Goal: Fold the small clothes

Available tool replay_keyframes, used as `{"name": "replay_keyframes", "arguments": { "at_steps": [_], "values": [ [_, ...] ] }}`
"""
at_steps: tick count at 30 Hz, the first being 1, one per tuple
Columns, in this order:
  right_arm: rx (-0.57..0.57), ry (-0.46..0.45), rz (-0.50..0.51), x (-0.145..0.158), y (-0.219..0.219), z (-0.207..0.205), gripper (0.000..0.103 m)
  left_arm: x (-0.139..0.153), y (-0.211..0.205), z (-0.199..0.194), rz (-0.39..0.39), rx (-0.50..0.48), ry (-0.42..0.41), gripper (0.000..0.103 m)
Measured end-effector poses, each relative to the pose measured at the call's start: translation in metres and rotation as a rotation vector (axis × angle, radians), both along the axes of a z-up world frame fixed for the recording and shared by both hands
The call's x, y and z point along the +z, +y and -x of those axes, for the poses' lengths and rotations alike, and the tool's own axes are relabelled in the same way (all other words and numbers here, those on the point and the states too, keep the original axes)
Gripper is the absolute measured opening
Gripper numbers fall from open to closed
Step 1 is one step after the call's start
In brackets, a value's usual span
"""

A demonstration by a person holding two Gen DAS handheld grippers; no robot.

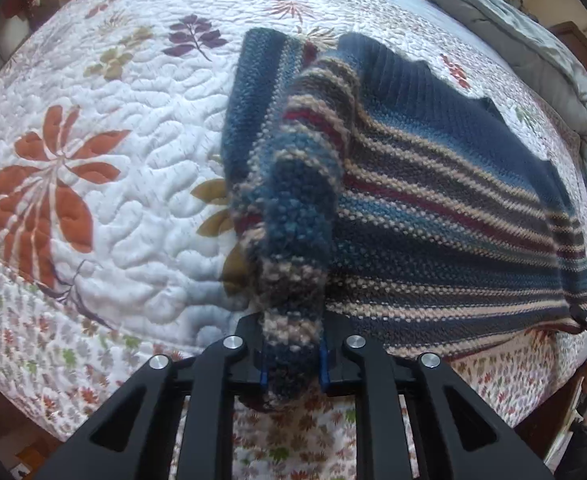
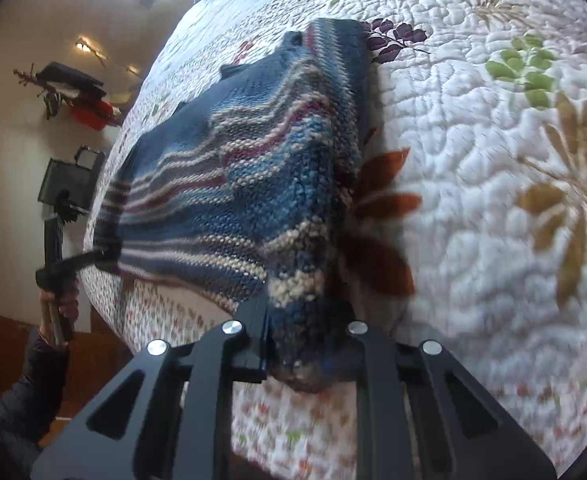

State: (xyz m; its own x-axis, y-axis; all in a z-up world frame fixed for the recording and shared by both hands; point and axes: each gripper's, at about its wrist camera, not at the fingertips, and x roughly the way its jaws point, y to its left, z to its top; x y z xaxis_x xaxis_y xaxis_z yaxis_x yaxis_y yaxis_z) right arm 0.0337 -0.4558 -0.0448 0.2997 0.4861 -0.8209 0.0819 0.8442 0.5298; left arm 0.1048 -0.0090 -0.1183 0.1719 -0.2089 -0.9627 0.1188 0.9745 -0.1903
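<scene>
Quilted floral bedspread (image 1: 125, 152) serves as the work surface, with a grey duvet (image 1: 505, 8) bunched at the far end and a wall shelf (image 2: 81, 96) seen past the bed edge. Striped knit sweater (image 1: 433, 208) is spread on the quilt near the front edge, its two near corners lifted. Chunky, loose-stitch wool is indicated: judged soft, floppy, moderately heavy for its size, non-slip, stretch-prone under pull; no fragility expected. Best hold is judged to be at hem corners or side seams, with a thick bunch taken so stitches are not snagged. Left gripper (image 1: 293, 356) is clenched on a bunched corner of the knit, fabric wedged between the blue-edged pads. Right gripper (image 2: 307, 344) is likewise clamped on the opposite near corner; the wad fills the jaw gap. Both tools are held low, pointed forward and slightly downward across the bed; each is visible at the frame edge of the other's view. Motion blur is present in the right wrist view.
</scene>
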Motion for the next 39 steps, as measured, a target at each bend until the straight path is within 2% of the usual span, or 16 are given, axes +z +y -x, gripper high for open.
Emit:
{"name": "replay_keyframes", "arguments": {
  "at_steps": [3, 5, 9, 10, 12, 14, 16, 20, 23, 25, 29, 33, 34, 35, 37, 39],
  "values": [
    [0.027, 0.021, 0.021, 0.01, 0.006, 0.023, 0.016, 0.011, 0.015, 0.01, 0.031, -0.027, 0.009, 0.017],
    [0.035, 0.037, 0.035, 0.008, 0.008, 0.033, 0.017, 0.008, 0.017, 0.015, 0.035, -0.049, 0.021, 0.017],
    [0.001, 0.11, 0.048, -0.024, 0.008, 0.034, 0.023, -0.013, 0.016, 0.011, -0.003, -0.056, 0.029, 0.023],
    [-0.01, 0.125, 0.044, -0.032, 0.01, 0.032, 0.024, -0.016, 0.011, 0.008, -0.014, -0.055, 0.024, 0.031],
    [-0.017, 0.119, 0.032, -0.031, 0.008, 0.031, 0.028, -0.015, 0.008, 0.007, -0.032, -0.063, 0.012, 0.038],
    [-0.014, 0.092, 0.073, -0.018, 0.006, 0.031, 0.043, -0.008, 0.006, 0.007, -0.086, -0.09, -0.017, 0.062],
    [-0.02, 0.048, 0.117, 0.001, 0.0, 0.03, 0.048, 0.002, 0.014, 0.008, -0.135, -0.095, -0.051, 0.067],
    [-0.019, -0.04, 0.172, 0.037, -0.006, 0.01, 0.048, 0.029, 0.035, -0.008, -0.126, -0.047, -0.1, 0.068],
    [0.007, -0.085, 0.19, 0.05, -0.004, -0.029, 0.048, 0.044, 0.018, -0.033, -0.16, -0.067, -0.161, 0.067],
    [0.029, -0.104, 0.207, 0.053, 0.006, -0.064, 0.048, 0.051, -0.007, -0.055, -0.137, -0.095, -0.186, 0.068],
    [0.076, -0.102, 0.243, 0.044, 0.019, -0.122, 0.05, 0.05, -0.052, -0.096, -0.151, -0.158, -0.218, 0.068],
    [0.101, -0.049, 0.273, 0.02, 0.028, -0.157, 0.05, 0.032, -0.078, -0.119, -0.159, -0.21, -0.187, 0.068],
    [0.104, -0.036, 0.271, 0.014, 0.027, -0.163, 0.048, 0.026, -0.084, -0.125, -0.154, -0.223, -0.169, 0.068],
    [0.109, -0.028, 0.258, 0.009, 0.027, -0.166, 0.04, 0.021, -0.085, -0.128, -0.145, -0.234, -0.157, 0.068],
    [0.119, -0.008, 0.233, 0.003, 0.028, -0.168, 0.032, 0.016, -0.083, -0.126, -0.132, -0.252, -0.145, 0.068],
    [0.109, -0.023, 0.292, 0.005, 0.028, -0.169, 0.034, 0.011, -0.083, -0.127, -0.128, -0.257, -0.135, 0.068]
  ]
}}
